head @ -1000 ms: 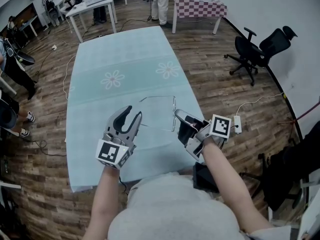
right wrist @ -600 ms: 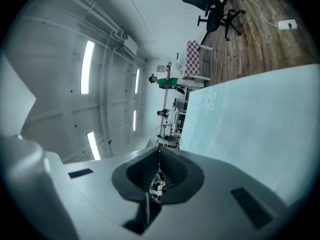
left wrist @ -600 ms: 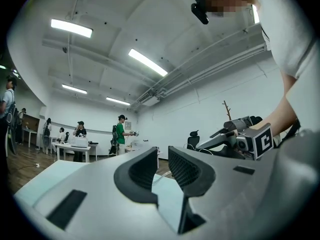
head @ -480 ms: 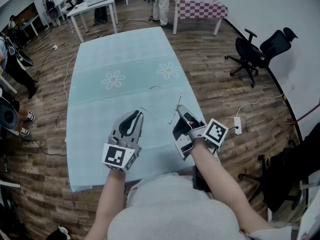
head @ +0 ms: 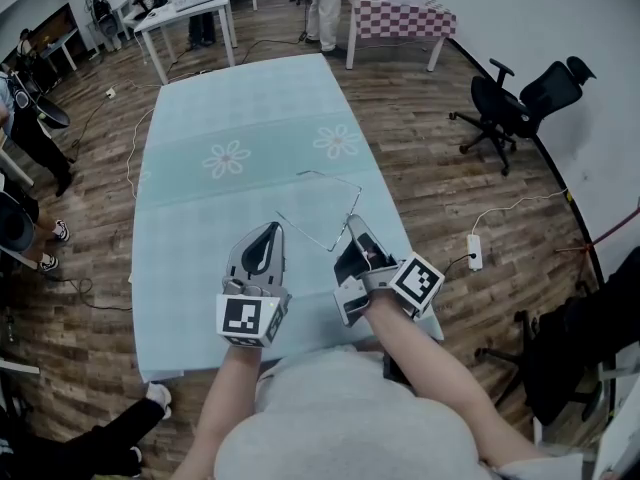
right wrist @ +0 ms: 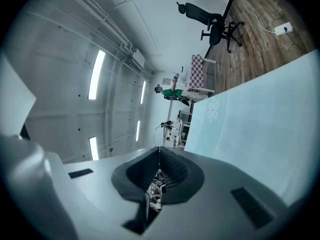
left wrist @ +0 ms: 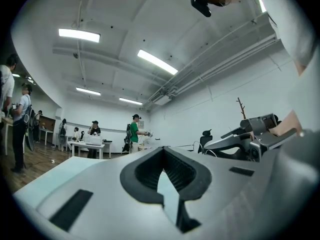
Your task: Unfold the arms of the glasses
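Long table (head: 200,118) under a pale blue flowered cloth, busy workroom behind. Glasses (head: 346,220), thin wire, are up off the cloth, pinched at one front corner by the right gripper (head: 352,240); its own view shows the jaws together. Changed in the last second: the left gripper (head: 268,233) stood wide open and has now closed fully, pads meeting in its own view with nothing visible between them. Frame has also swung from square-on to skewed, which brings the free end of the near arm (head: 306,233) just beside the left jaw tips. Whether that fine wire is nipped, I cannot tell from any view. Both arms already look spread away from the front. Judgement: if the left has caught the tip, the arm can be drawn to full spread; if not, it must reopen and try again.
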Demonstrator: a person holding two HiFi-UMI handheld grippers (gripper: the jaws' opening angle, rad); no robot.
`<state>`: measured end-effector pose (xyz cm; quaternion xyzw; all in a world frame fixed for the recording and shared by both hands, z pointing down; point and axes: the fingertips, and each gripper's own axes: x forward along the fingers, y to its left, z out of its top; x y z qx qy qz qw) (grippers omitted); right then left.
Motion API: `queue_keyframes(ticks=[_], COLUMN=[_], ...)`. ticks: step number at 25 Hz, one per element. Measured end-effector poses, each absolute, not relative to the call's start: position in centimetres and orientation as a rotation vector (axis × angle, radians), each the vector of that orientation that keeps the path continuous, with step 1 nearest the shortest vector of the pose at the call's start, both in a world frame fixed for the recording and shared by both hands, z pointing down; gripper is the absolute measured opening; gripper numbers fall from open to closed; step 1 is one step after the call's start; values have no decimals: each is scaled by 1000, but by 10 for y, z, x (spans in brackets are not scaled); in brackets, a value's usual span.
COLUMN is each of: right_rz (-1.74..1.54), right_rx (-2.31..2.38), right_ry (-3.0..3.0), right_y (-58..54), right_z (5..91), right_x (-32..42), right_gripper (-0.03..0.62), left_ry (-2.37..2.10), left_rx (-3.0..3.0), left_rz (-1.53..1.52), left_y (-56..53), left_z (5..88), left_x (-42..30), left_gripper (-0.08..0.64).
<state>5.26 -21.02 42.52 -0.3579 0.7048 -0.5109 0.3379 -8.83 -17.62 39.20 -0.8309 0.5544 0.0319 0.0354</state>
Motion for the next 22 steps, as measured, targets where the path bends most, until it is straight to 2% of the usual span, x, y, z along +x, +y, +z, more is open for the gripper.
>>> queue_keyframes(ticks=[22], right_rz=[-1248], right_rx=[-906], right_ry=[1851], right_y=[-203], right_z=[420], right_x=[49], right_gripper=[11], left_ry=[1890], left_rx=[-2483], left_rz=[122], left_y=[-166], left_z=[406], left_x=[-84], left_gripper=[8])
